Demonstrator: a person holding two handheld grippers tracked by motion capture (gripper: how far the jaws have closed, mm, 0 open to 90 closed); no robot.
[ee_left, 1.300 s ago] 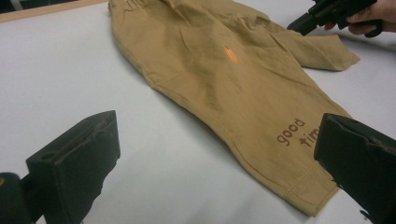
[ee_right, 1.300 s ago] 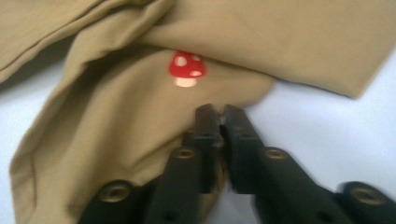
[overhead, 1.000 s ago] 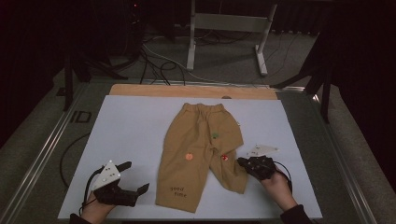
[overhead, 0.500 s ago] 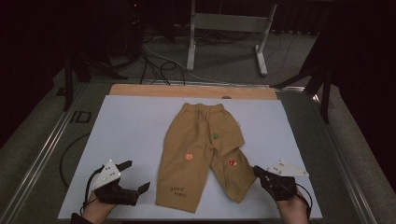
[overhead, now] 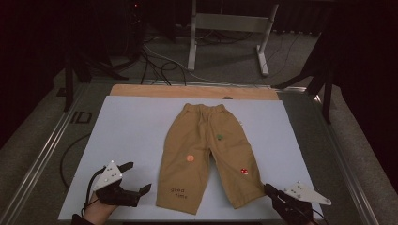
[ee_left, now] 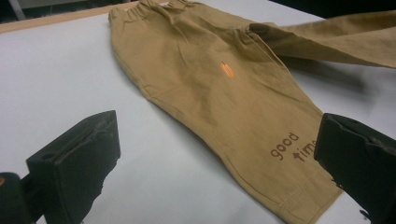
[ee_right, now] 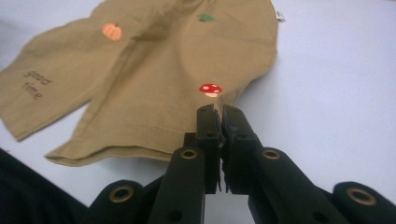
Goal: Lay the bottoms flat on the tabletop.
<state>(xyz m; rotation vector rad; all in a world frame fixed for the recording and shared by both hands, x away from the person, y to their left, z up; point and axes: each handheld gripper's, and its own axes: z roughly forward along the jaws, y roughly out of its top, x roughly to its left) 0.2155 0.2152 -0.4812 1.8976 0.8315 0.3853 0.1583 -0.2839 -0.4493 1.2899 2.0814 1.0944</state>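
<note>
The tan trousers (overhead: 206, 154) lay flat on the white sheet (overhead: 131, 136) between the two grippers, waistband at the far end and both leg hems toward the person. The left gripper (overhead: 133, 178) rested just off the "good time" leg's hem with its jaws spread wide and nothing between them. The right gripper (ee_right: 219, 114) had its jaws closed together and empty, their tips just short of the mushroom-marked leg's hem.

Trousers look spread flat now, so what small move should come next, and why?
Probably bring the left gripper across to the hem by the "good time" print and close on it. Its fingers stand open just beside that leg, while the right gripper is shut, holds nothing and sits off the trousers.
</note>
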